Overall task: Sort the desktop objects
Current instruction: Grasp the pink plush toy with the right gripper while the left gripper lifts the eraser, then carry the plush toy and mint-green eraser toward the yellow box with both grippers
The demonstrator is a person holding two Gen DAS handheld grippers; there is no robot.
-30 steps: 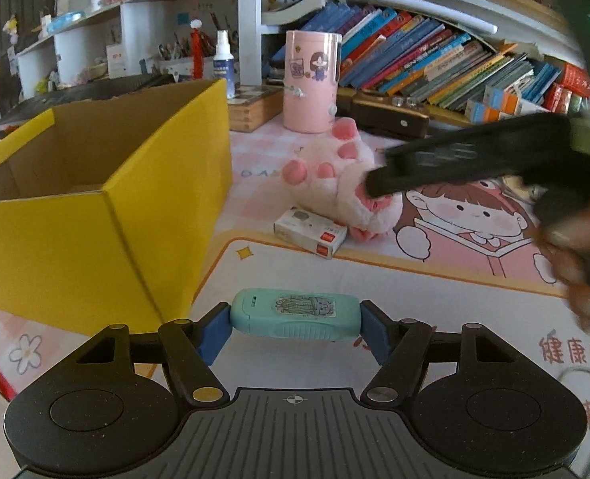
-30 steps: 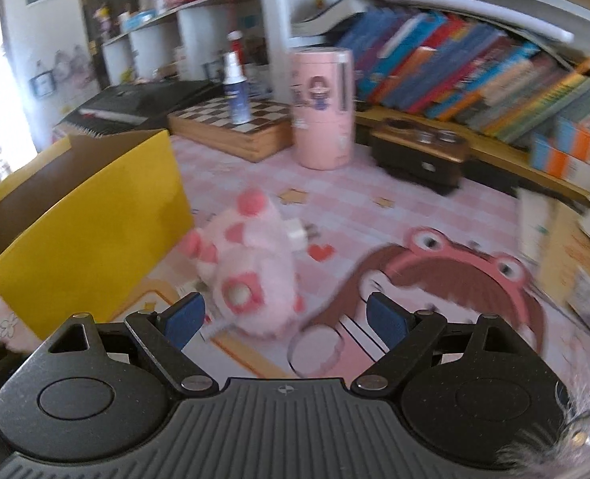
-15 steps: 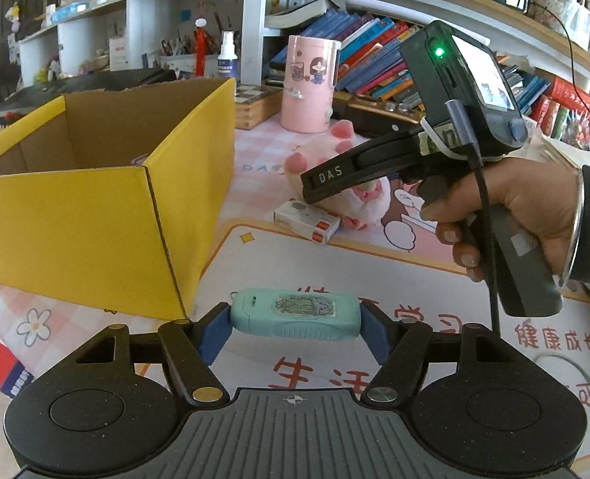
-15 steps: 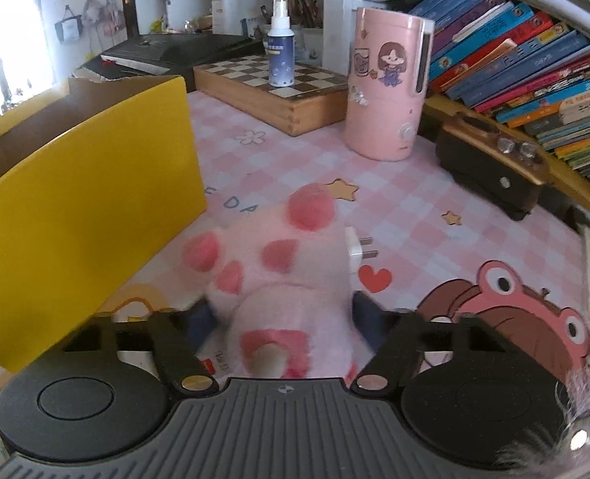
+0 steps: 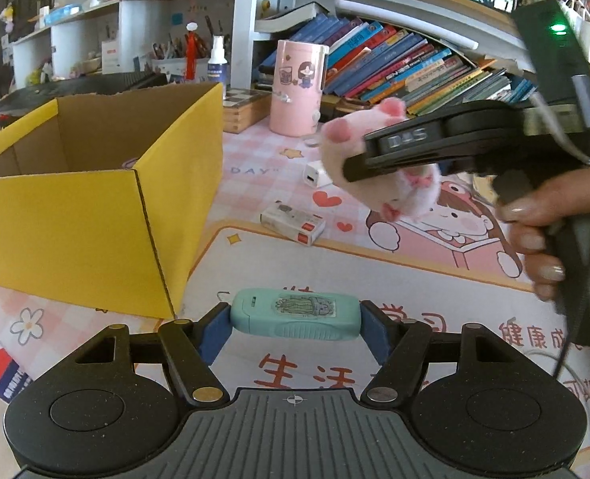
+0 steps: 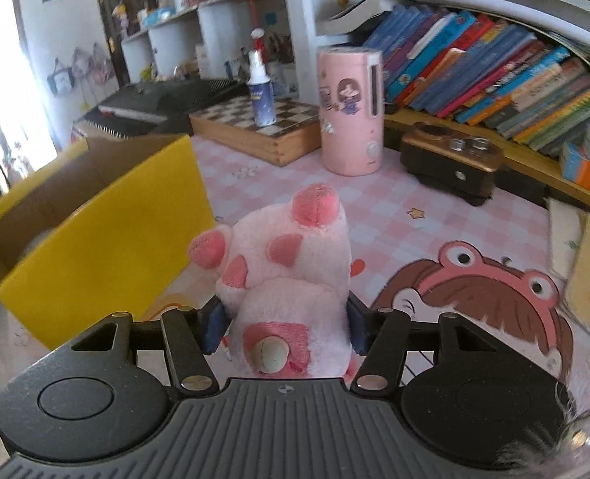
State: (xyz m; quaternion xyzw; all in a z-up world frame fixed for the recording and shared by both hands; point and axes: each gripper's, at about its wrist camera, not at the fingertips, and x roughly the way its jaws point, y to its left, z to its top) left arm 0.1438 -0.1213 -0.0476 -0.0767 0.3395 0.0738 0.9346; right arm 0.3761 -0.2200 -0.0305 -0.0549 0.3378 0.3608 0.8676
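My left gripper [image 5: 295, 329] is shut on a teal oblong case [image 5: 306, 307] with a cactus sticker, low over the printed mat. To its left stands an open yellow cardboard box [image 5: 75, 219]. A person's hand holds my right gripper [image 6: 285, 325], whose jaws are closing on a pink plush toy [image 6: 291, 255]; the blue pads press into its sides. In the left wrist view the plush toy [image 5: 414, 195] hangs clear above the mat under the black fingers [image 5: 394, 151]. The yellow box [image 6: 107, 247] is just left of the plush.
A white charger plug [image 5: 314, 173] and a small white-and-red carton [image 5: 293, 223] lie on the mat near the box. Behind stand a pink cylinder [image 5: 298, 88], a wooden chessboard [image 6: 255, 127] with a spray bottle [image 6: 261, 95], a brown radio [image 6: 450, 159] and rows of books [image 5: 414, 68].
The right gripper moved in over the pink plush toy, closed on it and lifted it off the mat, uncovering the white charger. The left gripper kept still with the teal case.
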